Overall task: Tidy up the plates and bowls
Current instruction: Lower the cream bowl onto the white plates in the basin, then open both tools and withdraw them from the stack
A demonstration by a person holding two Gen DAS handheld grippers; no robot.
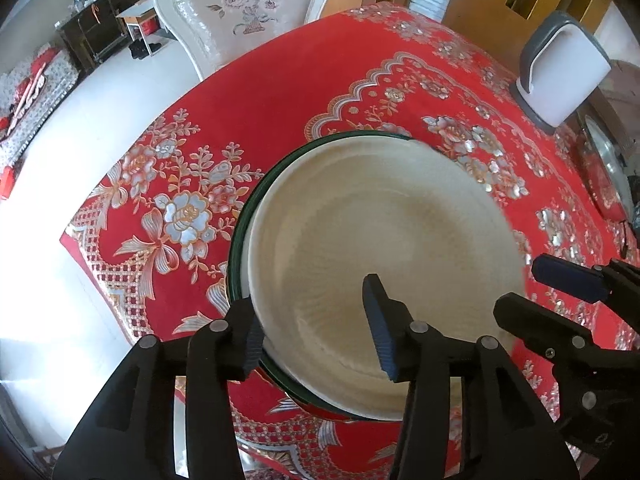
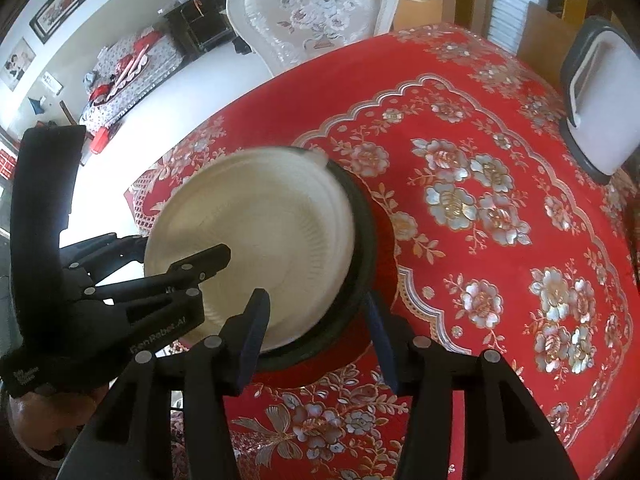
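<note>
A cream ribbed plate (image 1: 380, 220) (image 2: 256, 216) lies on top of a larger dark green-rimmed plate (image 1: 240, 232) (image 2: 364, 240) on the red floral tablecloth (image 1: 260, 120). My left gripper (image 1: 316, 334) (image 2: 184, 245) stands open astride the stack's near left rim, one finger outside the rim and one over the cream plate. My right gripper (image 2: 316, 338) (image 1: 518, 288) is open astride the near right rim in the same way. No pad presses on either plate. The cream plate looks slightly blurred.
A white upholstered chair (image 1: 240, 4) (image 2: 316, 12) stands at the table's far edge. A white and grey container (image 1: 560, 76) (image 2: 600, 108) sits at the far right, with a round silver dish (image 1: 608, 168) beside it. The table drops off to the floor on the left.
</note>
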